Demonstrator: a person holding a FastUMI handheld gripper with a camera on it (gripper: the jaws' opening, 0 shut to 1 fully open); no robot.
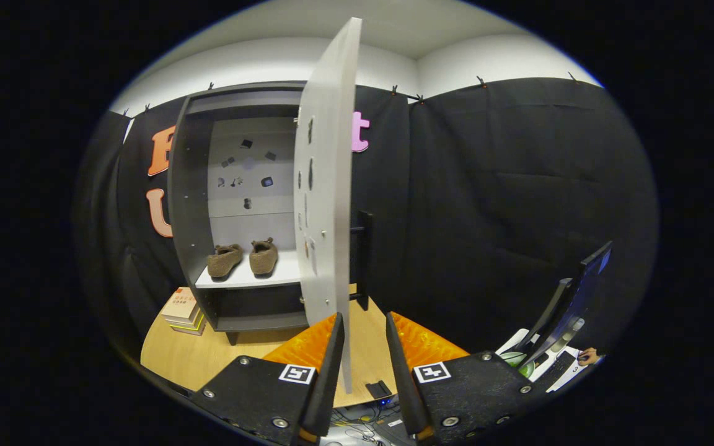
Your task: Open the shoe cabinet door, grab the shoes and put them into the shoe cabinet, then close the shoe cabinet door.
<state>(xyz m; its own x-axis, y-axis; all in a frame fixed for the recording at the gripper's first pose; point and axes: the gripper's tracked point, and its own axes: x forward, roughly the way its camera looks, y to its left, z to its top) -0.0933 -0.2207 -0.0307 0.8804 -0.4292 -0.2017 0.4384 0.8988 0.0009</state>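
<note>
Closing step in hand, judging by brown shoes [242,258] already on the shelf of the shoe cabinet [191,204] at centre left: gripper [363,337] at bottom centre, fingers apart astride the open door [327,186] edge, next needing a leftward swing shut.

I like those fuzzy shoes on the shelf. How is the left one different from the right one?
The left shoe lies turned at a slant, while the right shoe points straighter into the cabinet. The left shoe sits nearer the cabinet's side wall; the right shoe sits nearer the open door. Both are brown, fuzzy, and rest side by side on the white shelf. The tool is open, with the door's edge between its fingers.
</note>
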